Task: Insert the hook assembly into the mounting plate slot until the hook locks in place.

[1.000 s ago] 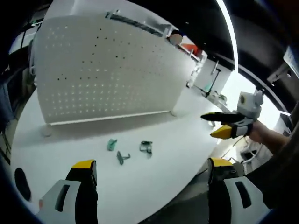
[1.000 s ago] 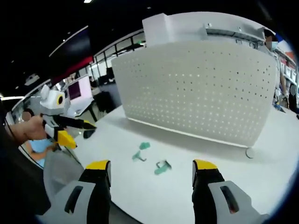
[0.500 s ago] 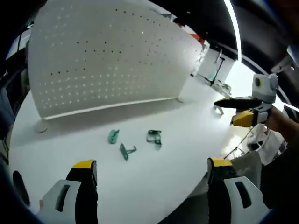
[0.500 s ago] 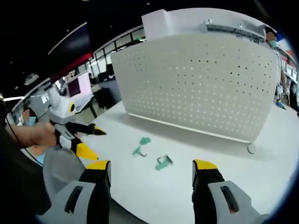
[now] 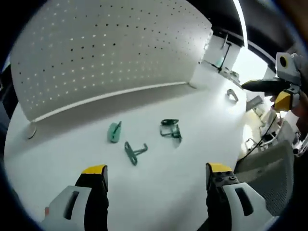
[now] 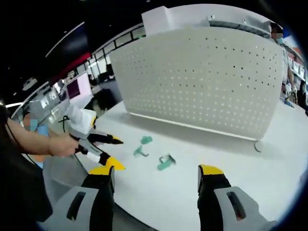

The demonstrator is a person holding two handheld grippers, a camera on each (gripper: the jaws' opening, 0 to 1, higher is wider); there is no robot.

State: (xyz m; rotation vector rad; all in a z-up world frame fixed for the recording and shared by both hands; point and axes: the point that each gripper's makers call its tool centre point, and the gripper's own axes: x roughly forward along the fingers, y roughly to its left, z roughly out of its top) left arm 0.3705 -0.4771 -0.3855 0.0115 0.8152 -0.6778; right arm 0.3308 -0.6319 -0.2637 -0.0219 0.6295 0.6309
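in the left gripper view our left gripper [image 5: 153, 175] hangs over the white table [image 5: 192, 120] with its yellow-tipped jaws spread wide and nothing between them. just past the jaws lie three green parts, apart from one another: a flat tab [image 5: 114, 132] at 11 o'clock, a hook [image 5: 134, 152] at 12 o'clock nearest us, and a bent clip [image 5: 171, 129] at 1 o'clock. beyond them the pegboard [image 5: 106, 53] stands upright across the far table edge. at 2 o'clock the right gripper [image 5: 279, 91] hovers off the table's edge.

in the right gripper view our right gripper [image 6: 155, 179] is also spread wide and empty, held back from the table. the left gripper reaches in at 9 o'clock, its tips close to the green parts. the pegboard fills 12 to 2 o'clock.

we judge this to be the reach before the first pickup; nothing is gripped or mounted. next, we think, the left gripper must drop onto the hook, close on its stem, then carry it to a pegboard hole.
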